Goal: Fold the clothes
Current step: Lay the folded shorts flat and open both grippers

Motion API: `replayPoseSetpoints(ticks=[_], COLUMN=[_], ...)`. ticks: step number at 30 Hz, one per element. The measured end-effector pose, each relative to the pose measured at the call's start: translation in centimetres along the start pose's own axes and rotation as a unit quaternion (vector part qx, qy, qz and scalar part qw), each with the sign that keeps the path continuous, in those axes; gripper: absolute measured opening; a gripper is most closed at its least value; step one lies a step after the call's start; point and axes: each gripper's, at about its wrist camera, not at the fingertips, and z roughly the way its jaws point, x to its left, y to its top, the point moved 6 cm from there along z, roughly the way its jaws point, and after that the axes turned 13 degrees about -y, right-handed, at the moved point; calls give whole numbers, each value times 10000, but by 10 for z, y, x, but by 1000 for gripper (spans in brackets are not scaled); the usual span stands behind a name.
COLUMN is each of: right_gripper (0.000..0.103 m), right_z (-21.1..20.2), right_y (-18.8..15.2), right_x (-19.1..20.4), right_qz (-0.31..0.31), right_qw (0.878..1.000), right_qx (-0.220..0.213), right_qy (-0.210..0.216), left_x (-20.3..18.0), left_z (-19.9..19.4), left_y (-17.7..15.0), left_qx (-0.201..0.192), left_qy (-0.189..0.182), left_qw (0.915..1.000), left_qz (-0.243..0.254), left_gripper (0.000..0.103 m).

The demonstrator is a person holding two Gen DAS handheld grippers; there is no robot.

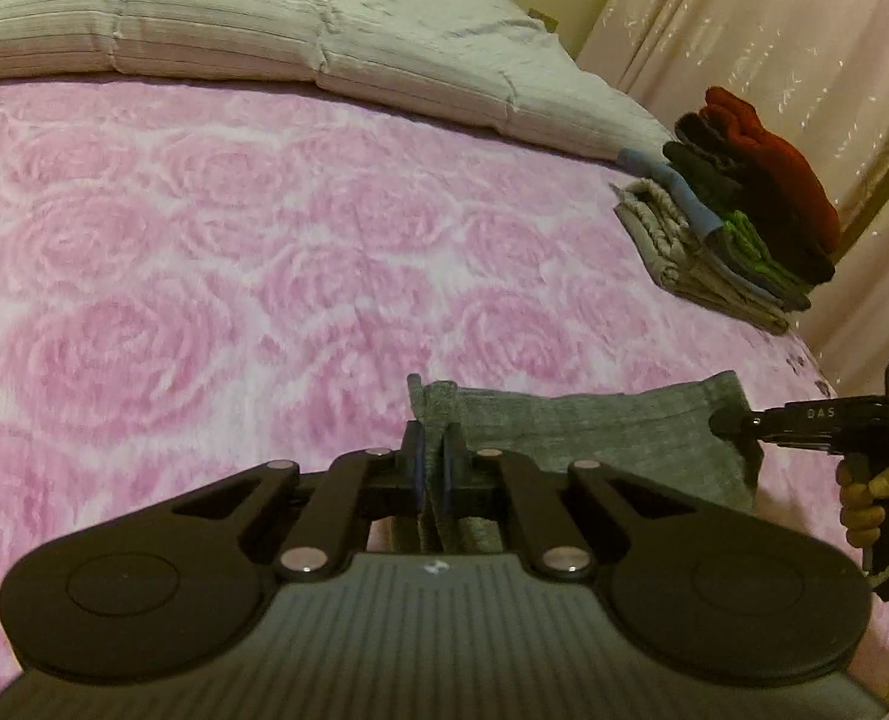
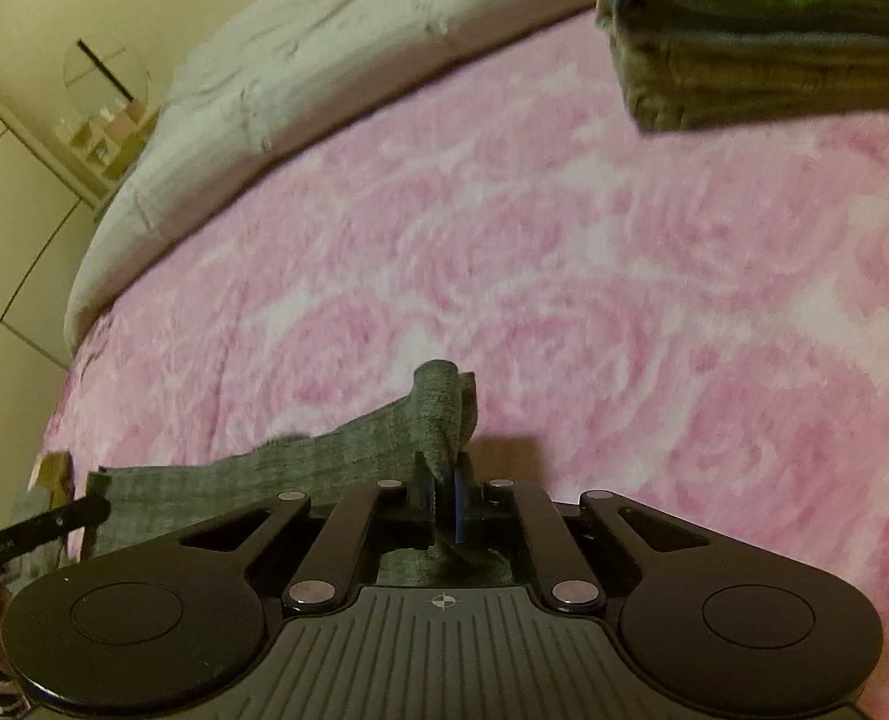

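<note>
While the pink rose-patterned blanket [image 1: 216,252] covered most of the bed, a pale quilted comforter [image 1: 252,18] lay folded across its far end, and a grey knitted garment [image 1: 594,426] stretched over the blanket's near edge between the two tools. At that garment's left end the left gripper [image 1: 434,468] was clamped tight, its blue-padded fingers [image 1: 418,468] pressed together on a bunched fold of the grey cloth, which stood up in a small peak just beyond the tips and hung down behind them. Further right the cloth ran flat and slightly taut to its other corner, where the right gripper [image 1: 723,420] pinched it, a person's hand [image 1: 864,498] wrapped around the handle below. From the right wrist view the same grip showed close up: the right gripper [image 2: 444,504] had its fingers [image 2: 460,504] closed on a gathered lump of the grey knit, with the rest of the garment trailing away to the left toward the other tool at the frame's edge. Well apart from the garment, near the right side of the bed, sat a stack of folded clothes [image 1: 738,222], beige at the bottom, then blue, green and dark layers, topped by a red piece. Behind the stack hung a pink curtain [image 1: 774,30].
</note>
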Motion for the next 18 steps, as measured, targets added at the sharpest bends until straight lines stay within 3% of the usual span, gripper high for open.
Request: replayPoseSetpoints(ticks=[5,7,8,9,10,11,13,16,18], right_gripper=[4,5,12,22,43,55,54,54,54], right_z=[14,25,29,27,23,16,-6,-37,-53], right_y=[2,-2,-3,-3,-2,-1,-1,-18,-38], right_x=[4,3,2,1,0,1,8,34,55], right_qz=[-37,-70,-60,-45,-33,-88,-366,-928,-1224], right_qw=[9997,9985,9976,9969,9959,9944,9903,9868,9866], right_qx=[147,363,445,401,309,138,-203,-334,-311], right_qy=[-192,-416,-525,-677,-847,-1039,-1328,-1281,-1032], left_x=[17,27,31,36,38,40,33,-2,-27], left_z=[18,27,26,25,19,13,-6,-29,-34], left_y=[-6,-12,-12,-13,-12,-11,-10,-13,-23], left_qx=[173,314,279,240,170,98,50,142,203], left_qy=[129,262,360,458,562,665,960,823,617], left_qw=[9993,9978,9971,9963,9951,9936,9908,9948,9974], left_qz=[-306,-517,-603,-688,-795,-903,-951,-581,-318], left_gripper=[5,16,25,27,30,29,23,0,0])
